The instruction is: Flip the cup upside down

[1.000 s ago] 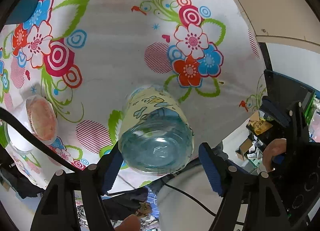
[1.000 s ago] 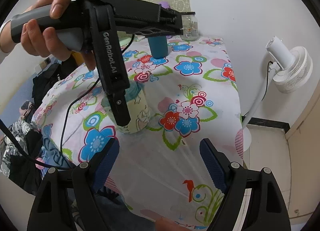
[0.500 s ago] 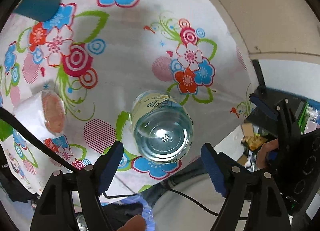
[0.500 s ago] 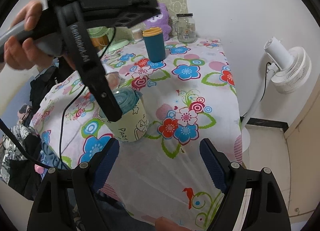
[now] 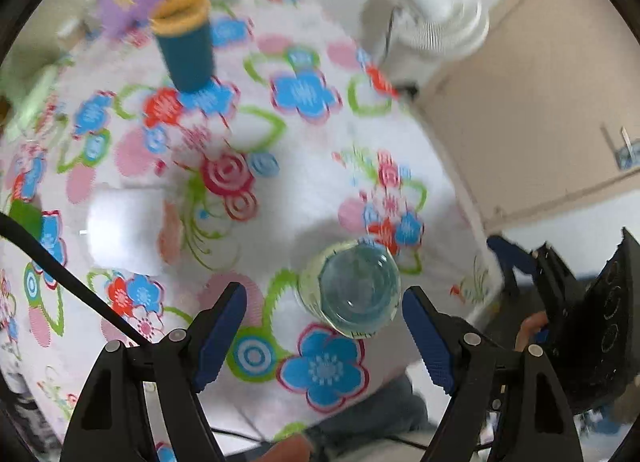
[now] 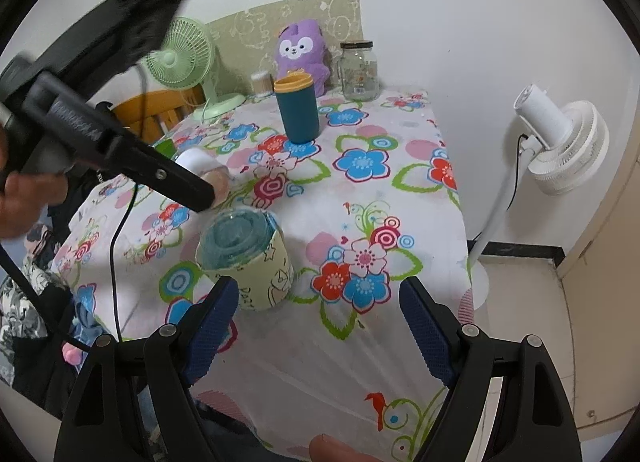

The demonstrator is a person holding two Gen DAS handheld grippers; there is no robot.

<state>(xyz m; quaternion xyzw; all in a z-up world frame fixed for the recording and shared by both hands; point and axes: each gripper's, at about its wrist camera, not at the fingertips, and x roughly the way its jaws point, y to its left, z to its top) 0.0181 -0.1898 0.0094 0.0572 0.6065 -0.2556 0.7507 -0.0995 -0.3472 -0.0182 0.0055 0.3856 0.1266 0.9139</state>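
Note:
The cup [image 6: 247,260] has a pale yellow cartoon print and a blue-tinted base. It stands upside down on the flowered tablecloth [image 6: 360,198], base up, near the front edge. It also shows in the left wrist view [image 5: 352,294]. My left gripper [image 5: 324,334] is open and empty, above and clear of the cup; its body [image 6: 120,150] shows raised at the left in the right wrist view. My right gripper [image 6: 316,326] is open and empty, in front of the table edge to the cup's right.
A teal tumbler with an orange lid [image 6: 298,108] stands at mid-table. A white roll [image 6: 200,166] lies left of the cup. A purple plush [image 6: 302,50], glass jar [image 6: 359,70] and green fan [image 6: 184,58] line the back. A white floor fan [image 6: 560,146] stands right.
My left gripper has lifted up and back from the upturned cup and tilted toward the far side of the table. The cup has stayed in place. The right gripper has not moved.

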